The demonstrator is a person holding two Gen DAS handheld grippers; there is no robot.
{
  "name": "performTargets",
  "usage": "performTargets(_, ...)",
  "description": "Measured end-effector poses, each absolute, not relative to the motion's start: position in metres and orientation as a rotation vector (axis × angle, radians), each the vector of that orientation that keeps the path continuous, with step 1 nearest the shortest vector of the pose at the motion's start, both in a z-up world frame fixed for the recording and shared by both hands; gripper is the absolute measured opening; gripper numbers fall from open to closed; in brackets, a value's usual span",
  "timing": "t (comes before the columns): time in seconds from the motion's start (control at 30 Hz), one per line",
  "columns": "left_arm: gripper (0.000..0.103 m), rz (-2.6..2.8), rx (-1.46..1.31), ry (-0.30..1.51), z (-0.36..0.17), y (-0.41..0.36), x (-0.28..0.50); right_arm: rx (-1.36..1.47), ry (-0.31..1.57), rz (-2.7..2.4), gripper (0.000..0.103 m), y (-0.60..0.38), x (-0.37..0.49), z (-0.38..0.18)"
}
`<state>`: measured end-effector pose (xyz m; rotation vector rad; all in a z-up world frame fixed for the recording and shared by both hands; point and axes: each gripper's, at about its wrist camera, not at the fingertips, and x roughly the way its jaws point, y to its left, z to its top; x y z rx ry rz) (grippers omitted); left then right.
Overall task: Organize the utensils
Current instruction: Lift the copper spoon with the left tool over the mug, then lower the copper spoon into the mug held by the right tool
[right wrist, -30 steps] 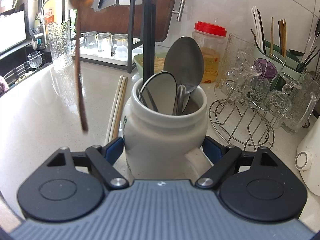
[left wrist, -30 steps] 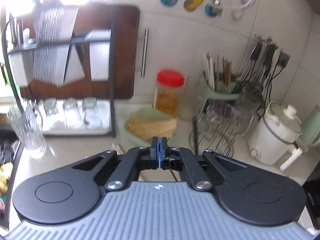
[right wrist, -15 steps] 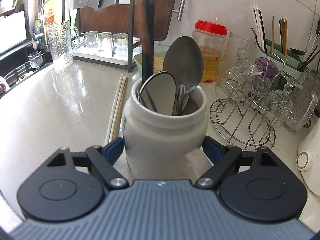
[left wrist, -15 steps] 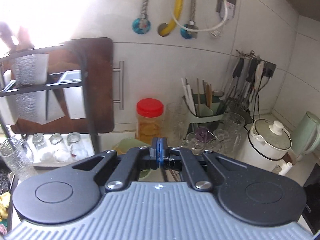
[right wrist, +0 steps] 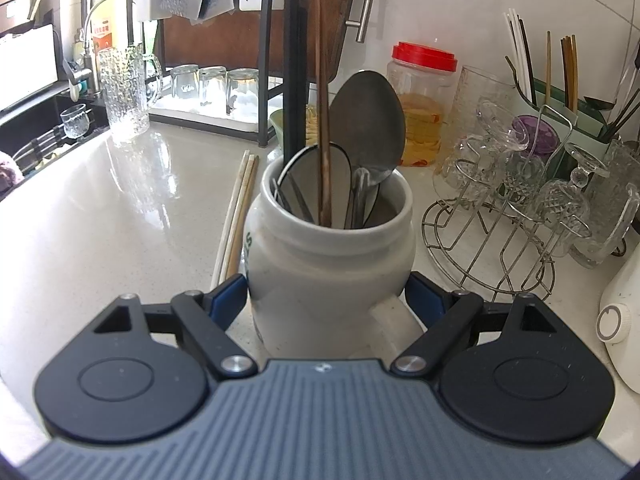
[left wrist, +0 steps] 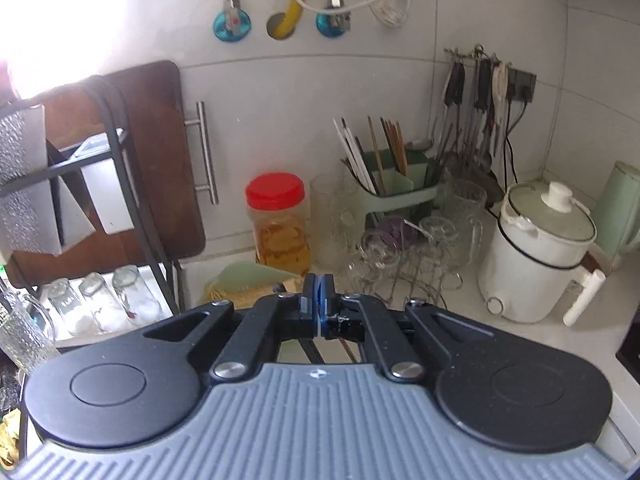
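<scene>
Left gripper point(left wrist: 319, 298) clamped fully together, pitched downward; right gripper point(right wrist: 326, 300) spread wide, blue pads point(right wrist: 228, 300) bearing on something broad.

White ceramic crock point(right wrist: 328, 264) is gripped between the right gripper point(right wrist: 327, 300) pads, metal spoons point(right wrist: 368, 128) and a wooden utensil handle point(right wrist: 322, 120) are stood inside it, chopsticks point(right wrist: 236, 220) are laid just left on the countertop point(right wrist: 120, 208).
</scene>
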<state>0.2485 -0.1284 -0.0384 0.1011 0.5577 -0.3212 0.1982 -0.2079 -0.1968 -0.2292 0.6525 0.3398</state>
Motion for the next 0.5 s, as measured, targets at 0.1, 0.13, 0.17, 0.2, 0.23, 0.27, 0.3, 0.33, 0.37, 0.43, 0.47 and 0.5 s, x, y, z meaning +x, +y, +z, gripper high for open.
performTargets(0.1,0.001,-0.334,0.109,0.573,-0.043,-0.133,0.247,-0.228,0.651,0.343,0.088,-0.208,0.199,-0.197)
performTargets(0.13,0.001,-0.338,0.112,0.58,-0.044,-0.134,0.246,-0.227,0.651,0.344,0.088,-0.209,0.199,-0.197)
performTargets(0.17,0.001,-0.342,0.118,0.587,-0.045,-0.136,0.245,-0.226,0.651,0.345,0.088,-0.209,0.199,-0.197)
performTargets(0.2,0.001,-0.346,0.122,0.595,-0.046,-0.137,0.245,-0.225,0.651,0.346,0.088,-0.209,0.199,-0.197)
performTargets(0.23,0.001,-0.35,0.118,0.605,-0.047,-0.138,0.245,-0.224,0.651,0.347,0.088,-0.209,0.199,-0.197)
performTargets(0.27,0.001,-0.357,0.109,0.62,-0.047,-0.138,0.245,-0.224,0.651,0.348,0.088,-0.209,0.199,-0.197)
performTargets(0.3,0.001,-0.364,0.099,0.637,-0.048,-0.138,0.246,-0.224,0.651,0.349,0.088,-0.209,0.199,-0.197)
performTargets(0.33,0.001,-0.367,0.098,0.648,-0.049,-0.138,0.245,-0.223,0.652,0.35,0.088,-0.21,0.199,-0.197)
performTargets(0.37,0.001,-0.371,0.1,0.657,-0.049,-0.139,0.244,-0.222,0.652,0.35,0.088,-0.21,0.199,-0.197)
performTargets(0.43,0.001,-0.382,0.098,0.68,-0.05,-0.14,0.243,-0.22,0.652,0.352,0.088,-0.21,0.199,-0.197)
performTargets(0.47,0.001,-0.388,0.094,0.694,-0.05,-0.14,0.243,-0.219,0.651,0.353,0.088,-0.21,0.199,-0.198)
performTargets(0.5,0.002,-0.395,0.092,0.707,-0.05,-0.14,0.243,-0.217,0.651,0.353,0.088,-0.21,0.2,-0.198)
